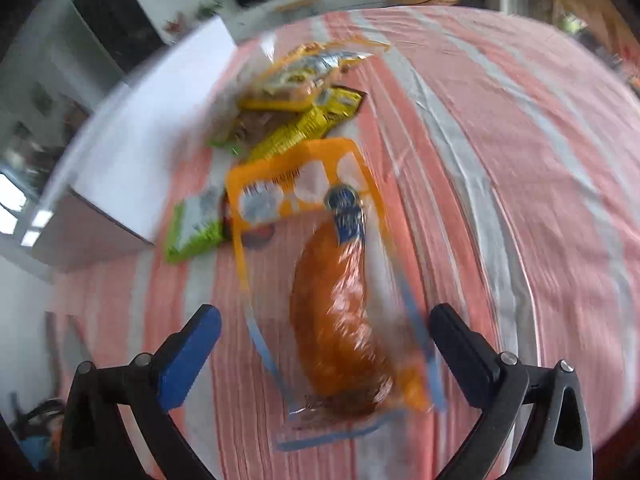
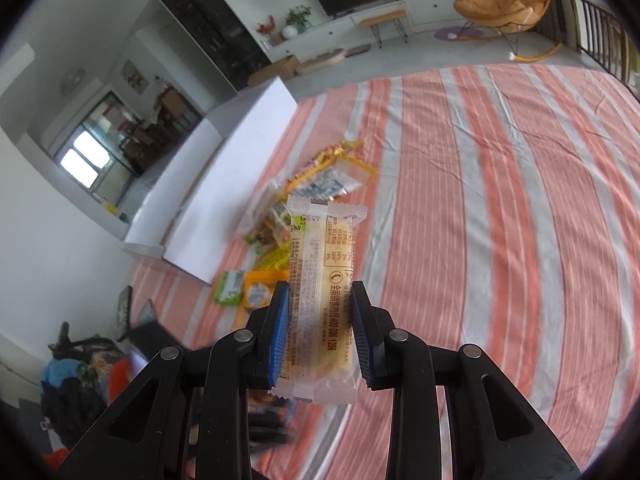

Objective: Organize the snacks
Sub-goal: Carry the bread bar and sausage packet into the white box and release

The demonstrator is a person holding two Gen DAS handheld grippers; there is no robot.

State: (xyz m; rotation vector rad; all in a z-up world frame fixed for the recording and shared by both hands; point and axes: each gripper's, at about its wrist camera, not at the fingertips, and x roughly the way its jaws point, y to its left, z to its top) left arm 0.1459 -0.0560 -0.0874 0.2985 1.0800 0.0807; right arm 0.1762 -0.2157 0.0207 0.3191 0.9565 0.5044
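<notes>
A clear packet with an orange sausage (image 1: 340, 312) lies on the striped bedspread (image 1: 500, 160), between the spread fingers of my left gripper (image 1: 324, 324), which is open just above it. Beyond it lie a green packet (image 1: 196, 224) and a pile of yellow snack packets (image 1: 304, 96). My right gripper (image 2: 320, 300) is shut on a pale yellow cake bar in a clear wrapper (image 2: 324, 300) and holds it upright above the bed. The snack pile (image 2: 304, 200) lies behind it on the left.
A white box (image 1: 132, 152) stands at the bed's left edge next to the snacks; it also shows in the right wrist view (image 2: 224, 184). Clothes and bags (image 2: 80, 372) lie on the floor at lower left. The striped bedspread (image 2: 500, 200) stretches to the right.
</notes>
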